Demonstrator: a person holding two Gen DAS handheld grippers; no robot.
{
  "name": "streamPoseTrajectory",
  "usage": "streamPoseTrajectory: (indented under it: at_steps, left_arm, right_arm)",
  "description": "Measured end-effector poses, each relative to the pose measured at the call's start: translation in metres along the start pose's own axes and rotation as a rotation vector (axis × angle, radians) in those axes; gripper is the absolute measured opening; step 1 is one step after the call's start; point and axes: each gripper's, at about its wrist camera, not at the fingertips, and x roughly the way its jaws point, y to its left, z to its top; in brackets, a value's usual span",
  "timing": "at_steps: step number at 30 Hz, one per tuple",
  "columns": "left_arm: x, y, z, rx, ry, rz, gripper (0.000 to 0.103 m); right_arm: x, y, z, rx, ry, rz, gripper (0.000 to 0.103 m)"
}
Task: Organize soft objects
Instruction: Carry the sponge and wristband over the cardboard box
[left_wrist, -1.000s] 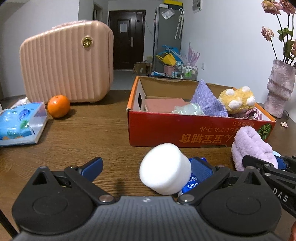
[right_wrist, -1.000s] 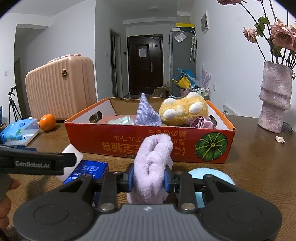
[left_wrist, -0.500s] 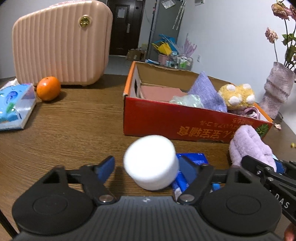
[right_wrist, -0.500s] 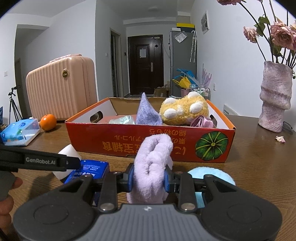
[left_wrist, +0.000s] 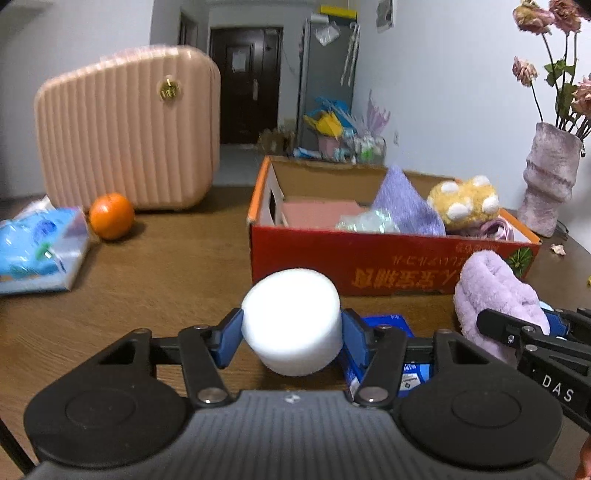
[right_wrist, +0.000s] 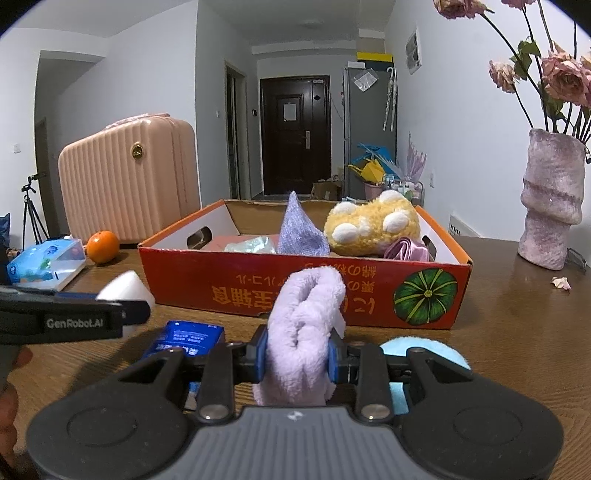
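The left tool (left_wrist: 291, 334) has just been closing and now pinches one white sponge (left_wrist: 291, 325) above the desk (left_wrist: 166, 273). The right tool (right_wrist: 297, 356) pinches one purple towel (right_wrist: 303, 328). Four soft things lie in the one red box (right_wrist: 258, 288).

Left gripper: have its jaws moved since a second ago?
Yes. The left gripper has just been closing: its jaws came in from wide apart and now press both sides of the white foam cylinder.
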Motion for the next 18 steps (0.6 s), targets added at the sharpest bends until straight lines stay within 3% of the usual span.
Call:
streamPoseTrajectory:
  at_steps: [9, 18]
  left_arm:
    - [-0.036, -0.008, 0.000, 0.006, -0.144, 0.061, 0.059]
    - [-0.053, -0.024, 0.006, 0.008, -0.220, 0.071, 0.059]
  right_arm:
    - [-0.021, 0.009, 0.008, -0.031, -0.103, 0.014, 0.030]
    - [-0.035, 0.013, 0.018, -0.052, -0.186, 0.025, 0.030]
